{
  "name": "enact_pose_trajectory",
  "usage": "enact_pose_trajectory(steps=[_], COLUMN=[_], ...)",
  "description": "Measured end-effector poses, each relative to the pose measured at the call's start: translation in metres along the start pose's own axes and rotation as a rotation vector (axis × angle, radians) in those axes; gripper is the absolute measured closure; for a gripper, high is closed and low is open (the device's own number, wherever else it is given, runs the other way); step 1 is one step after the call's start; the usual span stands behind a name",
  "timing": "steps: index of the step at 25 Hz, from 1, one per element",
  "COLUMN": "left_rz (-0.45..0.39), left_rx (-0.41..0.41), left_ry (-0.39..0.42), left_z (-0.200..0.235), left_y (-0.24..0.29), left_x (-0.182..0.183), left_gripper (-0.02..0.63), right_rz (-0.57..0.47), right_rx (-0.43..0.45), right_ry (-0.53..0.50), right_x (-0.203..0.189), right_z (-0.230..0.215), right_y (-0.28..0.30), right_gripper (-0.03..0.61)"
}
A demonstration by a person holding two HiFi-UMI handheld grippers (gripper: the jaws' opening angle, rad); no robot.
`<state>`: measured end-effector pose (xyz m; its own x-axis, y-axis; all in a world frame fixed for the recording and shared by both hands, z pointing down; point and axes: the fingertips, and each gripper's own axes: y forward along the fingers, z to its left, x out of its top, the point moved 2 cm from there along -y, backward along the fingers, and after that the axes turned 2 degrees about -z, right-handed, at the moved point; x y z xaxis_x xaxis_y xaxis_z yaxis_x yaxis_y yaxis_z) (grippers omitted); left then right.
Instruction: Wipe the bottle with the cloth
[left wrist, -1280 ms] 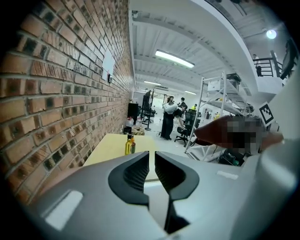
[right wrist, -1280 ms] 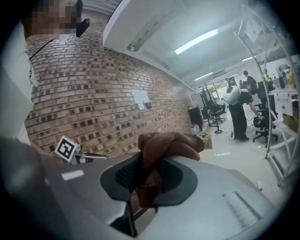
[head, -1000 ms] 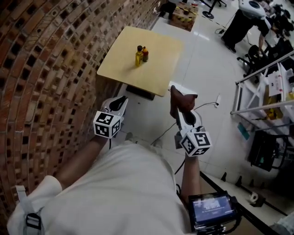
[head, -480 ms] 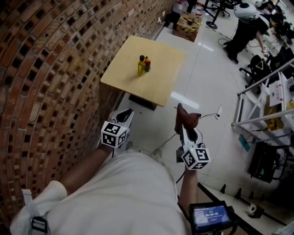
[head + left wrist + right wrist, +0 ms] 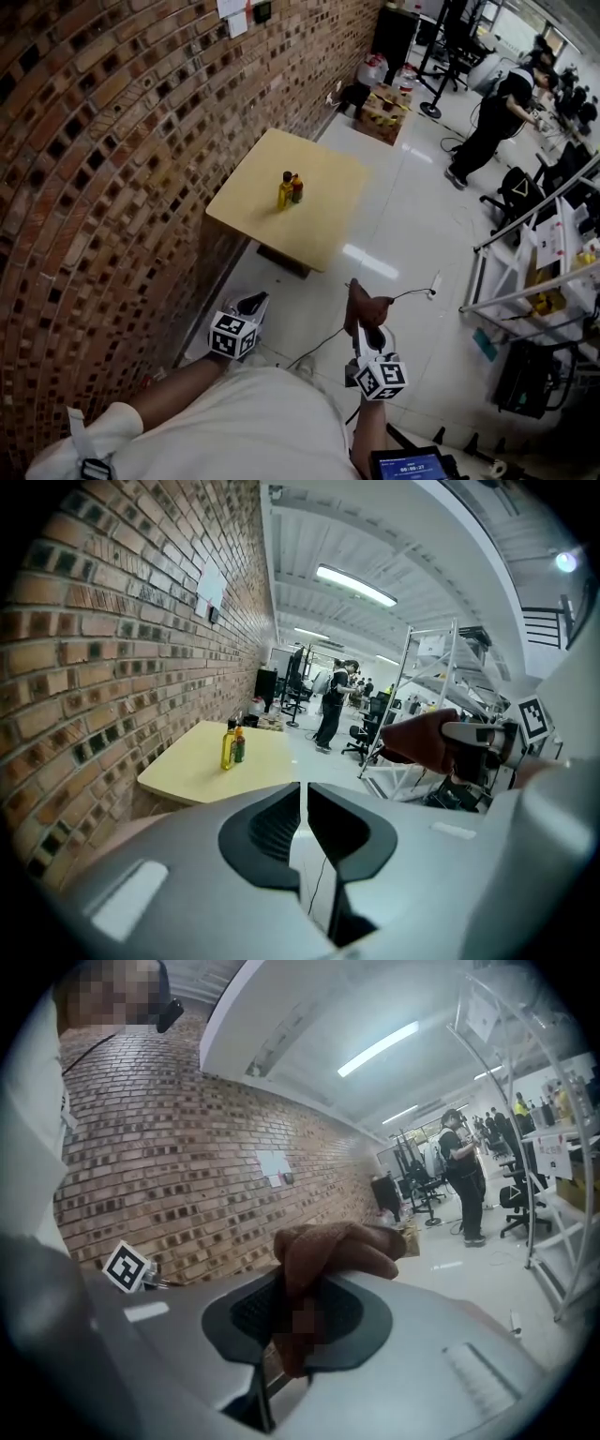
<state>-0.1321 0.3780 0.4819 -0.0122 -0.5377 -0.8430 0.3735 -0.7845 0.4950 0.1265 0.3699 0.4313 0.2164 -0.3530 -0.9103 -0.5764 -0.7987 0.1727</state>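
Well short of the table [image 5: 323, 220], we hold the cloth [image 5: 366, 306] clamped in our right gripper [image 5: 362, 326]. Our left gripper [image 5: 251, 304] has its jaws closing together on nothing. We should step in, steady the yellow bottle [image 5: 284, 192] with the left, then wipe down its side. It stands mid-table, well apart from both jaws, a smaller bottle [image 5: 296, 188] just beside it.

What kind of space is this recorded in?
Probably an open-plan lab or workshop: bare brick wall, metal shelving rack with gear on it, office chair on a glossy floor.
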Motion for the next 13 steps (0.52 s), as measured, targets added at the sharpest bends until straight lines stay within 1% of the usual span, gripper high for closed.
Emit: enact_pose_trajectory(steps=[2, 4, 7, 9, 13], left_rz=[0.002, 0.021, 0.031, 0.009, -0.023], left_rx=[-0.002, -0.021, -0.057, -0.051, -0.019], left_ry=[-0.02, -0.033, -0.001, 0.003, -0.018], left_z=[-0.011, -0.031, -0.062, -0.069, -0.072], left_y=[0.003, 0.006, 0.01, 0.013, 0.015], left_x=[-0.005, -0.017, -0.032, -0.031, -0.027], left_gripper=[0.574, 0.574, 0.574, 0.574, 0.574], right_rz=[0.005, 0.012, 0.018, 0.016, 0.019], right_rx=[0.015, 0.024, 0.028, 0.033, 0.044], right_ry=[-0.001, 0.0, 0.001, -0.004, -0.011], right_x=[-0.001, -0.002, -0.001, 0.001, 0.001], right_z=[-0.004, -0.009, -0.018, -0.022, -0.029], right_y=[-0.004, -0.012, -0.026, -0.033, -0.046], right_gripper=[0.517, 0.517, 0.518, 0.518, 0.518])
